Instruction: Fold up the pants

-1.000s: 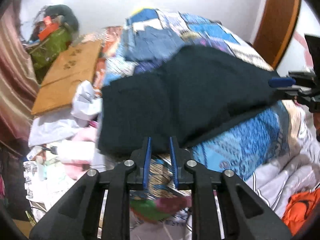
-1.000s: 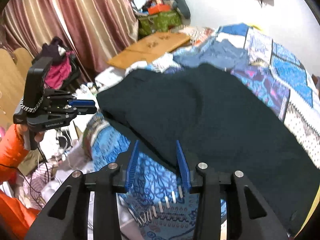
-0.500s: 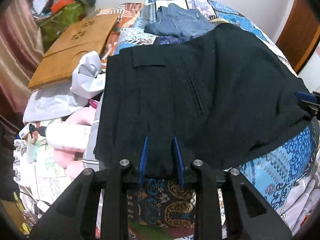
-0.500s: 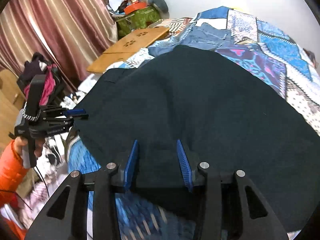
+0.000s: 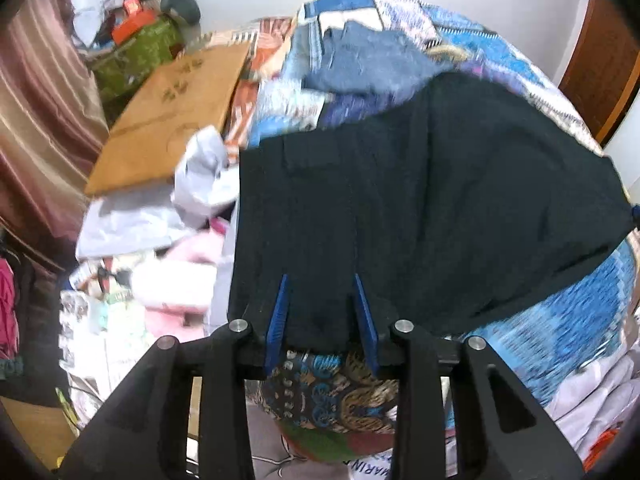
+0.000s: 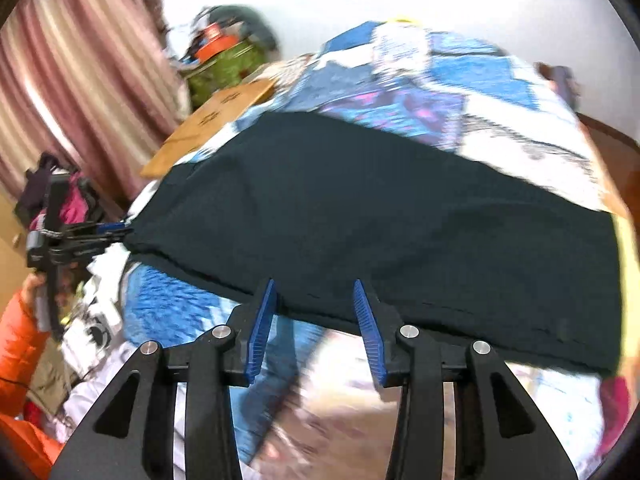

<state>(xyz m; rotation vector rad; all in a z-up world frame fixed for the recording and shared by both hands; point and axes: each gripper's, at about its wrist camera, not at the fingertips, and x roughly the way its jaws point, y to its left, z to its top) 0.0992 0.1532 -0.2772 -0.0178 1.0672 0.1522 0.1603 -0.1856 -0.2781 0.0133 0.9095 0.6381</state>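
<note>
Dark pants (image 5: 420,208) lie spread over the patterned bed cover. My left gripper (image 5: 320,280) reaches over their near edge. Its jaws are opening, with the cloth lying loose between the blue pads (image 5: 278,316). In the right wrist view the pants (image 6: 380,216) stretch across the bed. My right gripper (image 6: 314,282) has its tips at the near hem, its jaws opening and not pressing the cloth. A hand in an orange sleeve (image 6: 20,328) holds the left gripper (image 6: 116,232) at the pants' left corner.
A wooden board (image 5: 172,116) and crumpled white cloth (image 5: 200,176) lie left of the pants. Blue jeans (image 5: 368,60) sit behind them on the cover. A green bag (image 6: 228,64) and striped curtains (image 6: 80,60) stand at the back left. Loose clothes fill the floor by the bed.
The left gripper has come forward until the pants' near edge lies between its fingers, and its jaws have widened. The right gripper has rolled and shifted along the hem, jaws slightly wider.
</note>
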